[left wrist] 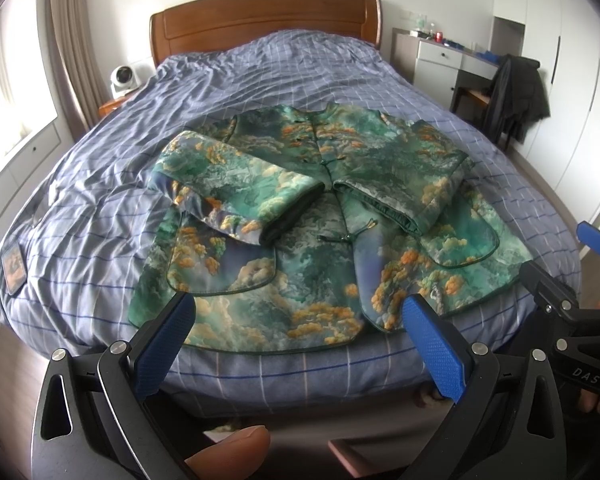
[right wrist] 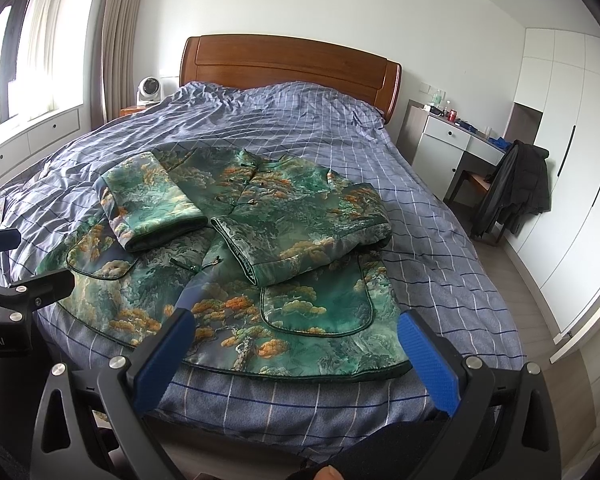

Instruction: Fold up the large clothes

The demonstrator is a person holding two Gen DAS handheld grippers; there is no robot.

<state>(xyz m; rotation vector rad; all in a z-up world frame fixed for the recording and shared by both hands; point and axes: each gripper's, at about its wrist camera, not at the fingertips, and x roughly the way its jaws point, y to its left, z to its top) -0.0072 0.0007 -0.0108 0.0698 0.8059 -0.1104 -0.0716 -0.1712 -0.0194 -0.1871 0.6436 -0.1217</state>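
We hold the left claw [left wrist: 297, 340] spread wide over the near edge of the bed [left wrist: 259, 80], its two blue, dimpled pads apart with nothing between them. The jacket [left wrist: 320, 216] lies just beyond those pads, flat on the bed, its hem toward us and its collar toward the far headboard [left wrist: 265, 20]. The right claw [right wrist: 295, 356] is likewise spread and empty, hovering above the jacket's near right hem corner; in the left wrist view it shows at the right edge, beside the garment's right side

The jacket is a glossy, satin-like cloth printed in green, grey-blue and orange, like clouds and trees, with dark green piping along its curved front flaps and rounded hem. Small knotted fastenings run down the centre front. Both sleeves are folded inward across the chest: the left sleeve [left wrist: 239, 188] and the right sleeve [left wrist: 400, 192] angle toward each other, their dark-lined cuffs meeting near the middle. The sleeves look padded and tubular, standing up from the flatter body

Under it the bed carries a wrinkled lavender-blue cover with a thin check of pale and dark lines. The headboard is polished reddish wood with a curved top. A dark coat [right wrist: 516, 188] hangs over a chair at the far right, near a white counter [right wrist: 452, 140] with drawers
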